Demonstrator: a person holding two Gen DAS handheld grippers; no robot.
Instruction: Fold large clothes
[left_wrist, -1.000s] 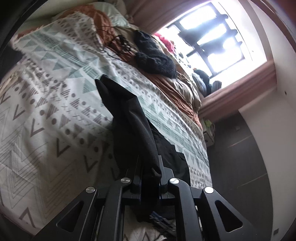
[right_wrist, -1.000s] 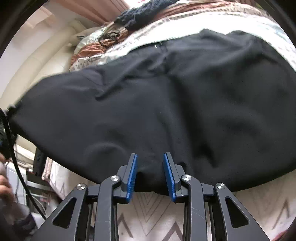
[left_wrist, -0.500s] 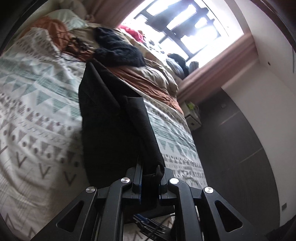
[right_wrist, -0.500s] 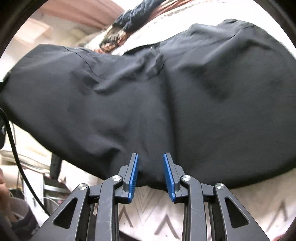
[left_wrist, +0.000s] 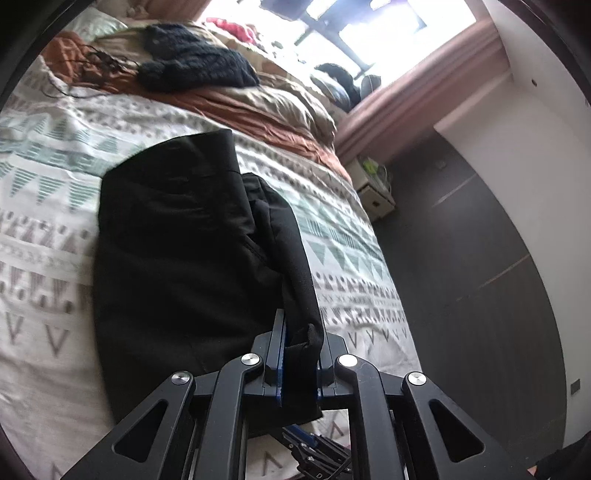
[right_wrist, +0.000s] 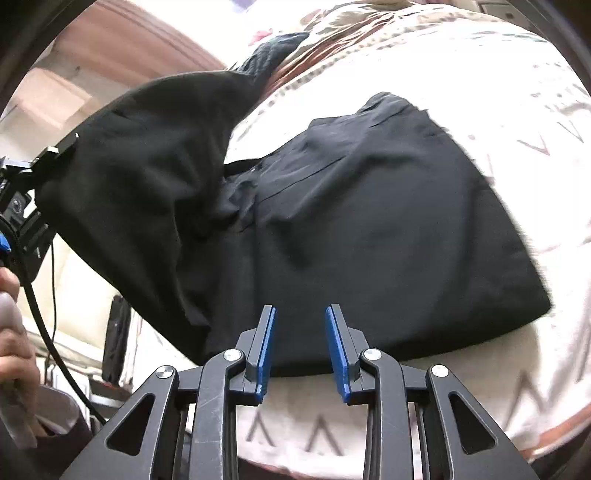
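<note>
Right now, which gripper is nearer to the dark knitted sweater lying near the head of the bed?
Left. The left gripper holds the black garment with the sweater ahead; the right gripper hangs at the bed's near edge.

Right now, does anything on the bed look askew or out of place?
Yes. The black fabric garment is half folded: one end lies flat on the patterned white bedspread, the other hangs lifted and bunched in the left gripper. A dark knitted garment lies loose on the rumpled brown blanket.
</note>
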